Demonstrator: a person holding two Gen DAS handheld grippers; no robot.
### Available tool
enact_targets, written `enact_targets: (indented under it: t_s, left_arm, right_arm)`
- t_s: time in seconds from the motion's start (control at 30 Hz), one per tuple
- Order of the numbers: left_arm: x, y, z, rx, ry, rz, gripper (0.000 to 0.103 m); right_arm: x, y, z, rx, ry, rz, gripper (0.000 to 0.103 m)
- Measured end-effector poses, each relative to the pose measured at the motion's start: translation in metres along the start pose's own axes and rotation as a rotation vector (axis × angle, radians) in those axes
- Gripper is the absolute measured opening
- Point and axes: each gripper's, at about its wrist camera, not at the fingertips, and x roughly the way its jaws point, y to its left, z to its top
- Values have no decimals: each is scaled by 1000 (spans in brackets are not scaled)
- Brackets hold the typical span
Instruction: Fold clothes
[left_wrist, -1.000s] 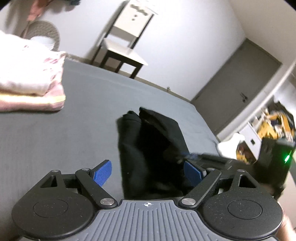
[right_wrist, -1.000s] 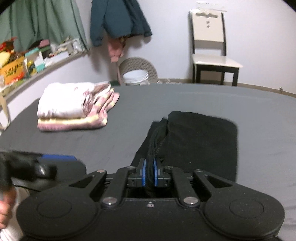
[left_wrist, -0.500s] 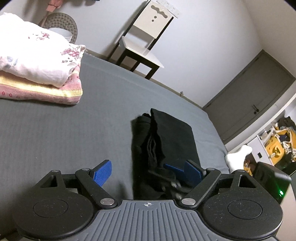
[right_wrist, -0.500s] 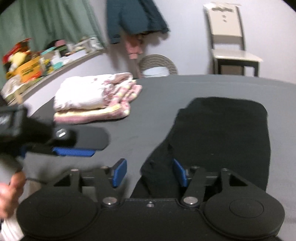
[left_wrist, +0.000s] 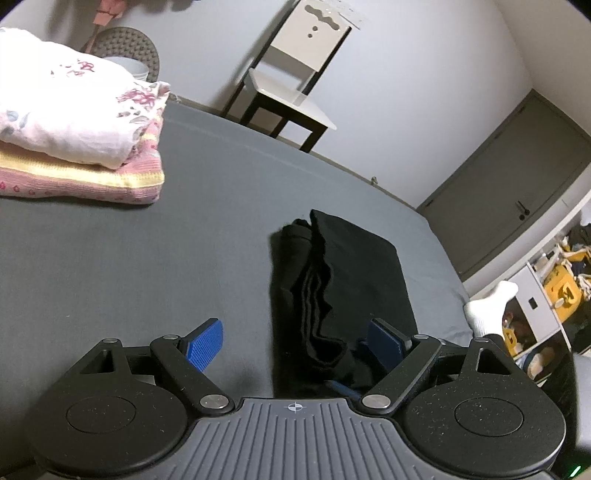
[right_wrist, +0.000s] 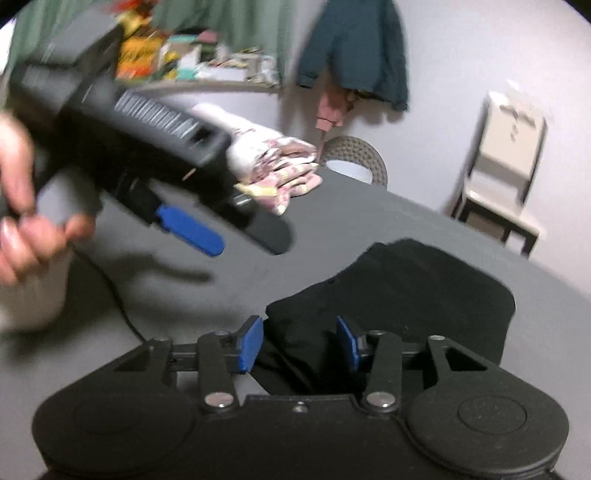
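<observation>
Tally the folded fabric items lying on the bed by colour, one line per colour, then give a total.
Black: 1, the folded black garment, with both open claws, left claw and right claw, straddling its near edge.
White floral: 1, the top piece of the stack.
Pink and yellow: 1, the bottom piece of the stack.
Total: 3

Right wrist view: the left hand-held gripper and the hand gripping it are motion-blurred; its jaw spacing cannot be read there. The shelf clutter is smeared beyond identification. The near end of the black garment is hidden behind the right hand-held gripper body. Left wrist view: the stack of folded clothes is cut off by the left edge. The white sock is partly hidden behind the bed edge.
</observation>
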Motion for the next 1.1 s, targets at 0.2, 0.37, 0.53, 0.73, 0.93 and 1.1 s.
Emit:
enact_targets:
  t_s: [0.2,0.37,0.53,0.73,0.93,1.1]
  left_arm:
    - [6,-1,1,-25,17,-51,86]
    - [22,-14,-6,46,66,-54,86]
    - [19,-22,-6,126,33,11,86]
    - [23,-23,0,123,25,33,86]
    - [23,-36,-13,200,46,-25,85]
    - [26,-36,-18,207,94,-41,48]
  right_arm:
    - [1,28,-11,-224,17,-18,8]
    - [-7,31,-15,-246,17,-31,19]
    - [-42,-6,-6,-5,30,79,41]
    - [-64,-74,3,223,24,8,45]
    - [-13,-136,48,459,124,15,45]
    - [45,-144,80,505,232,41,45]
